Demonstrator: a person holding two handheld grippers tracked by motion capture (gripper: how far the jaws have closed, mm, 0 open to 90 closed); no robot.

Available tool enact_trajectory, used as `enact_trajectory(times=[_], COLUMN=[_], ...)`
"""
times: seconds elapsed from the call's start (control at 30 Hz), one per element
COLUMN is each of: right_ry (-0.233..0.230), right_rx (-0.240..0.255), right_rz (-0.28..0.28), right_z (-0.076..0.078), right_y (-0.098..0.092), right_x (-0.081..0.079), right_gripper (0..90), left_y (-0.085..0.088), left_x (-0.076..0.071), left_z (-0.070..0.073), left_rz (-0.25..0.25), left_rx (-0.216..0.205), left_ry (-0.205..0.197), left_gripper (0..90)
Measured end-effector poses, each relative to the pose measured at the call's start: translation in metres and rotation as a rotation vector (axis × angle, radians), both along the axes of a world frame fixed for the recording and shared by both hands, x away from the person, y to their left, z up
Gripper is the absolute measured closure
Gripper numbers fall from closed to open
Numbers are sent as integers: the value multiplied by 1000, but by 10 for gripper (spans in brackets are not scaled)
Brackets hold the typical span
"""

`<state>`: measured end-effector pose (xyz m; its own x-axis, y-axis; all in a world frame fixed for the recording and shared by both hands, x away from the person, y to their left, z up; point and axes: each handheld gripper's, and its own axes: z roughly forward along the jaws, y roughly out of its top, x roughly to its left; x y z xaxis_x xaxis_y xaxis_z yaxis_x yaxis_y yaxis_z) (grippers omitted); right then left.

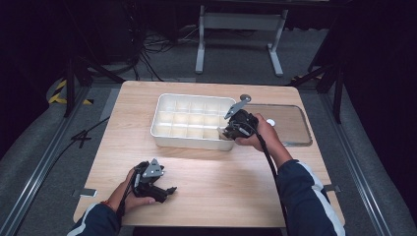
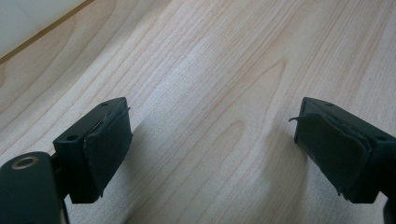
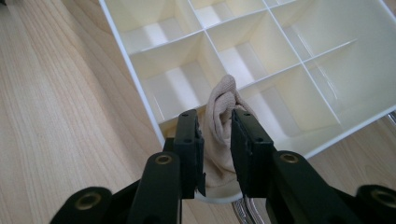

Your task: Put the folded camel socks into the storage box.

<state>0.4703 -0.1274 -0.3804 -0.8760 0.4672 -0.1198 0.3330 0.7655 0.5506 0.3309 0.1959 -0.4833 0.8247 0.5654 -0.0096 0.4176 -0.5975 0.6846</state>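
Fingers [image 3: 245,140] of right gripper [image 3: 214,135] pinch beige sock [image 3: 223,107] over divided tray [image 1: 162,129]; left gripper [image 2: 212,140] gapes wide, empty, above surface [image 2: 224,70].

one white divided tray [image 1: 162,132] and one clear lid [image 1: 295,129] lie on the table [image 1: 221,187]. one beige sock [image 3: 223,119]. two grippers.
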Motion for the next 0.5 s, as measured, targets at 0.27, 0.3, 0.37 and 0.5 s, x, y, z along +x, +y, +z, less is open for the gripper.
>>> enact_trajectory(times=[0.27,0.3,0.37,0.5], right_ry=[-27,-30,-39,-57], right_rx=[33,40,43,48], right_rz=[0,-1,-9,-17], right_z=[10,11,13,15], right_y=[-12,-14,-18,-23], right_x=[-15,-16,-19,-25], right_gripper=[650,635,603,550], left_y=[0,0,0,0], left_x=[0,0,0,0], left_z=[0,0,0,0], left_rz=[-1,-1,0,1], left_rx=[0,0,0,0], left_ry=[1,1,1,1], left_gripper=[111,111,111,110])
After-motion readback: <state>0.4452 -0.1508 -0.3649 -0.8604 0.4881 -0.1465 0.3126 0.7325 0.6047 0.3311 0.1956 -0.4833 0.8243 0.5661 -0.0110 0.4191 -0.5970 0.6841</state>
